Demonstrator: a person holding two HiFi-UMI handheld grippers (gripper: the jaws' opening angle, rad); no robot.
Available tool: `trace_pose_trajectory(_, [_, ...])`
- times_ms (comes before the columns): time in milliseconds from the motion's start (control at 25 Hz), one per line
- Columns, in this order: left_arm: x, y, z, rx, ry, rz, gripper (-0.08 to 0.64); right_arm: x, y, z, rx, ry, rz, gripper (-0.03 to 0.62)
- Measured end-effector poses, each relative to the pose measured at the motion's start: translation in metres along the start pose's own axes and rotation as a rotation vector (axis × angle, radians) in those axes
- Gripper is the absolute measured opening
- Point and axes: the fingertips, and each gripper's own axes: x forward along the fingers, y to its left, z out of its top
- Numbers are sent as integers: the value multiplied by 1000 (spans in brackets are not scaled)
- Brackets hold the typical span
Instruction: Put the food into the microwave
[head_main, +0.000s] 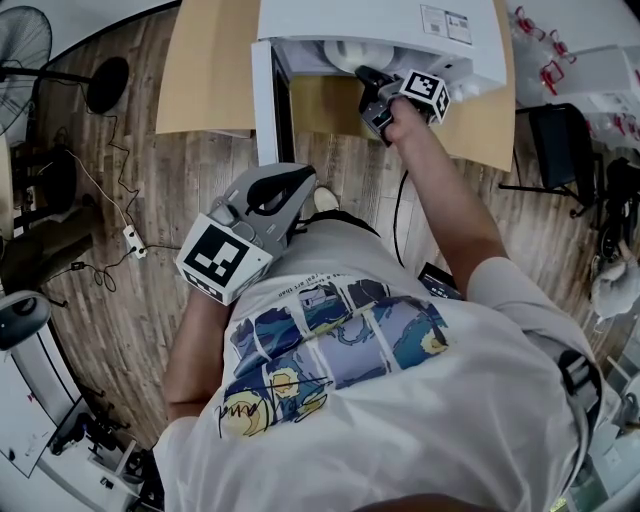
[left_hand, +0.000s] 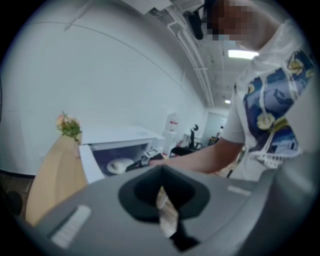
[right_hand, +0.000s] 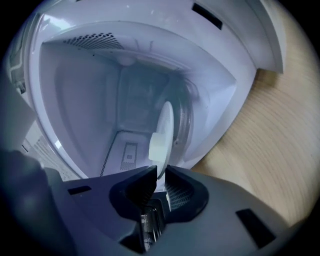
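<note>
Inside the microwave (right_hand: 80, 110) my right gripper (right_hand: 159, 176) pinches the rim of a plate (right_hand: 166, 122) I judge stiff, breakable; left gripper (left_hand: 162, 200) closed, empty.

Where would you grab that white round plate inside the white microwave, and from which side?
By its thin near rim, straight in through the open front. The white round plate is flat with pale food on top, and the walls of the white microwave close off every other side. The right gripper grips that rim.
</note>
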Motion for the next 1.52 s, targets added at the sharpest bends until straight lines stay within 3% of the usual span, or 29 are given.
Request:
trace_pose_trajectory(200, [-2,1,1,-3,-1,3,8,1,-1,-5,-142,48,-71,97])
trace_pose_trajectory(400, [-3,2,2,-1,-7,5,8,1,-7,-7,-219,78,-124,151])
trace_pose_trajectory(760, [-4,2,0,-1,0,1,8,2,-9,-11,-372,119,-187,201])
trace_pose_trajectory(1520, [-5,4,-6,-7,-3,-8,8,-27,-23,-45,-446,189,-220,207])
